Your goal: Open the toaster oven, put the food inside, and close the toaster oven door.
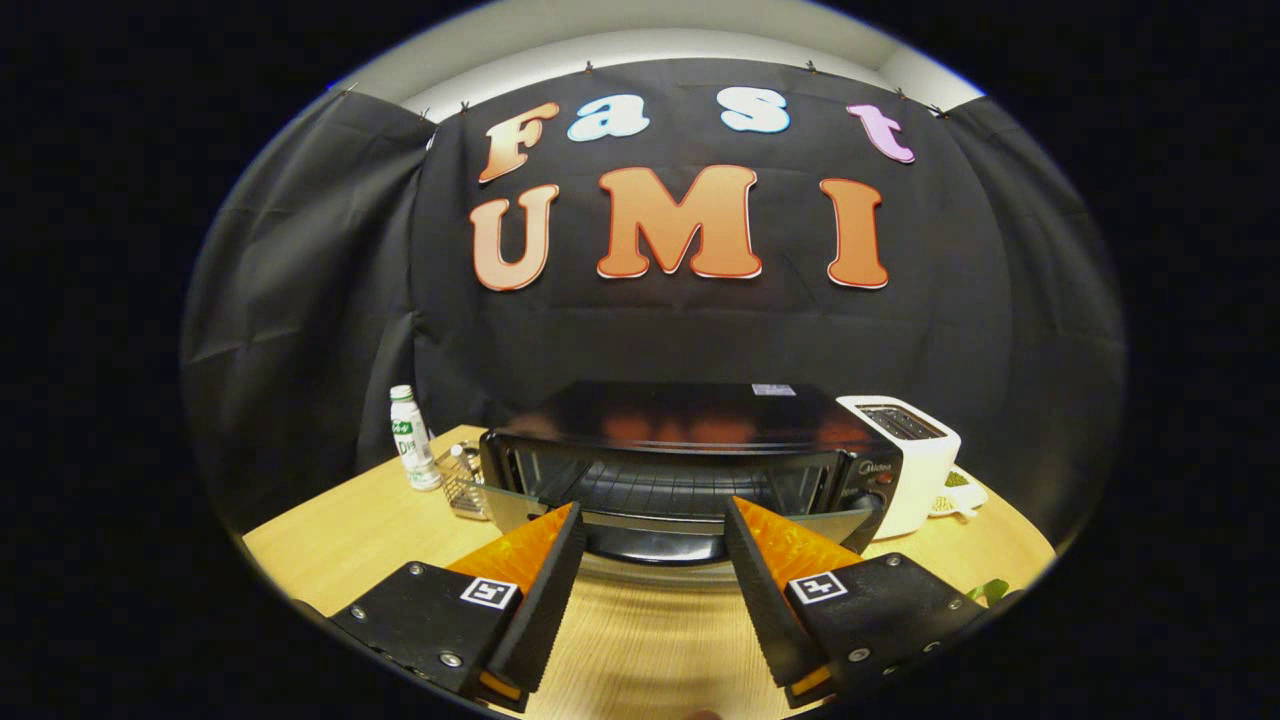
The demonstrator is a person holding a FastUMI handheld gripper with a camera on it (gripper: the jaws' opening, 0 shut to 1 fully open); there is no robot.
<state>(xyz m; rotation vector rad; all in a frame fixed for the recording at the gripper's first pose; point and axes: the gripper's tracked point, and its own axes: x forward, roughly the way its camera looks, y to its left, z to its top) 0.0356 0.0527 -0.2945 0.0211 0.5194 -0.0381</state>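
In the gripper view the tongs [655, 520] stood wide apart and held nothing, their orange-backed fingers [540, 590] spread over the bare wooden surface [640, 640]. Just ahead of the tips sat the toaster oven [690, 455], its glass door [660, 535] dropped down toward the tongs so that the wire rack [665, 490] inside lay open to view. By that, the opening looked done and the loading was the step in hand, yet no food could be made out between the fingers or on the rack. Beyond the left finger, beside the oven, stood a small wire basket [462, 485] and a white bottle [410, 440]; whether the basket held the food was too small to tell. Beyond the right finger a white pop-up toaster [915, 455] stood against the oven's side. To do this well, the tongs would probably need to keep clear of the lowered door's edge, take the food gently and squarely, and slide it in level over the rack.
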